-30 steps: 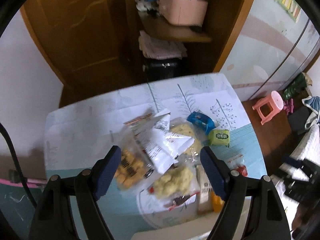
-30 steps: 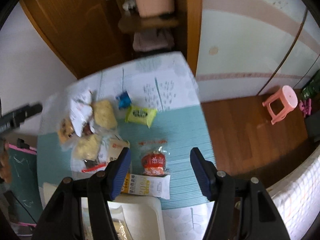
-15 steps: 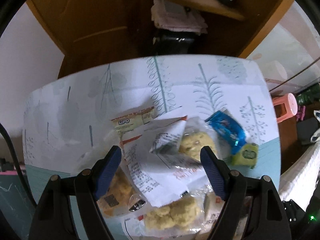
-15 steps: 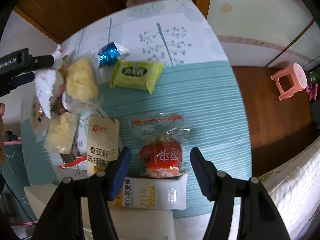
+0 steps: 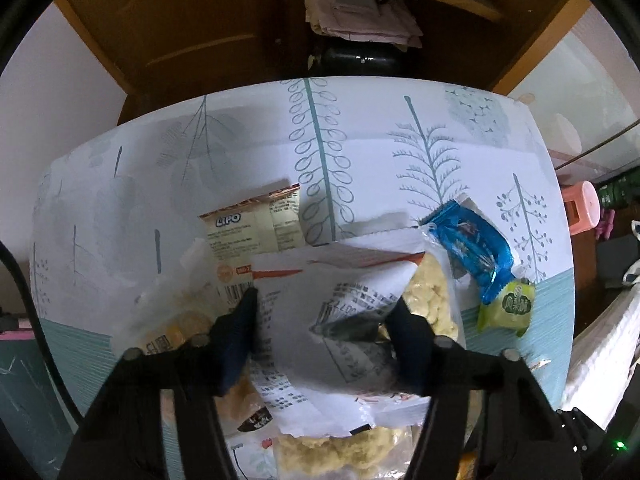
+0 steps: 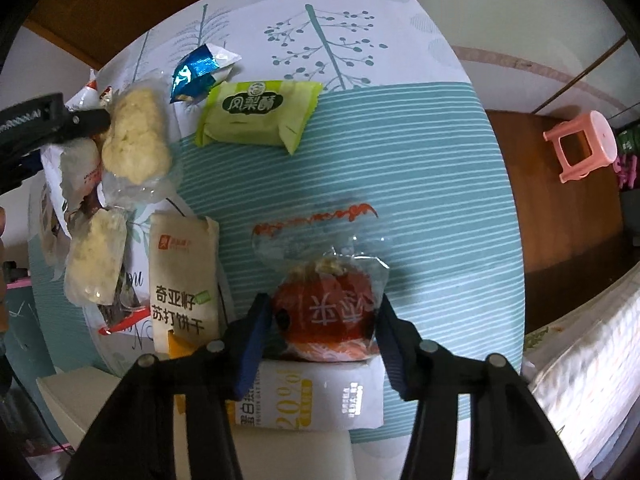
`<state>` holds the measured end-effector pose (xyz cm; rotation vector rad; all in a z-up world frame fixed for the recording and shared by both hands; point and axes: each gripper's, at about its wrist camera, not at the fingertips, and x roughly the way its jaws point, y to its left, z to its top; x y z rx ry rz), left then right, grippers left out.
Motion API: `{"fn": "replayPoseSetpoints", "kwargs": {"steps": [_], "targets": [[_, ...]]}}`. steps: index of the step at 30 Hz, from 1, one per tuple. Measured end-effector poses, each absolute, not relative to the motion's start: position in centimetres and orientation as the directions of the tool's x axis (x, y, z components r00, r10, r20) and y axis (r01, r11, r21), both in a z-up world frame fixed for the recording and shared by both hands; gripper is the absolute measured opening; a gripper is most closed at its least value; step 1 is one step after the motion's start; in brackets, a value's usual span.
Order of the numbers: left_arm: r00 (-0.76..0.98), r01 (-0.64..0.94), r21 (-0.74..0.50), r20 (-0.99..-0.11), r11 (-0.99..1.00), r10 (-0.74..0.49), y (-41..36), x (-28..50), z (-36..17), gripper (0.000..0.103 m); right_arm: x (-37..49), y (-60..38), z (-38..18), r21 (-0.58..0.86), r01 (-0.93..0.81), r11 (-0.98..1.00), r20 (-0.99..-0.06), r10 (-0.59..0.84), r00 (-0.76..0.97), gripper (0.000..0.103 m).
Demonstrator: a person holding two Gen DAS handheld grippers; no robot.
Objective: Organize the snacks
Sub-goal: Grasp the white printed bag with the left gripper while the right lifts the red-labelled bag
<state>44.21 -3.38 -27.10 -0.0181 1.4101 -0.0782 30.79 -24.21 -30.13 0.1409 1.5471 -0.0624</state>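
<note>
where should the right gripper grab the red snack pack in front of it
Across the plump red middle of the red snack pack, coming straight down from above with one of the fingers on each long side. The right gripper already straddles it there. The clear crimped top is flat and floppy, and the near end lies over the white 20% packet, so a low grip could snag that.

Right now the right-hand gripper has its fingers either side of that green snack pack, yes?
Not quite. The right wrist view shows the right gripper straddling the red snack packet in clear wrapping, not the green one. The green pineapple-cake pack lies farther up the table, untouched.
</note>
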Motion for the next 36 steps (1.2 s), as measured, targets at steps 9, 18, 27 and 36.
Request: {"fn": "replayPoseSetpoints", "kwargs": {"steps": [9, 18, 27, 36], "targets": [[0.257, 0.103, -0.002, -0.966, 0.995, -0.029, -5.0, 42.6, -24.4, 0.05, 29.6, -24.7, -29.0, 0.096, 0.18, 0.979, -0.991, 0.077, 0.108, 0.045], [0.397, 0.213, 0.009, -0.915, 0.977, -0.078, -6.4, 38.2, -16.2, 0.05, 27.4, -25.2, -22.5, 0.175, 0.167, 0.97, -0.947, 0.119, 0.298, 0.046], [0.514, 0.256, -0.029, -0.843, 0.966, -0.162, -5.4, 29.1, -6.2, 0.05, 23.2, -24.2, -14.2, 0.279, 0.094, 0.956, -0.864, 0.207, 0.458, 0.046], [0.55, 0.246, -0.033, -0.818, 0.969, -0.167, -4.0, 19.4, -1.9, 0.05, 17.2, -23.4, -8.5, 0.332, -0.034, 0.942, -0.792, 0.299, 0.532, 0.046]]}}
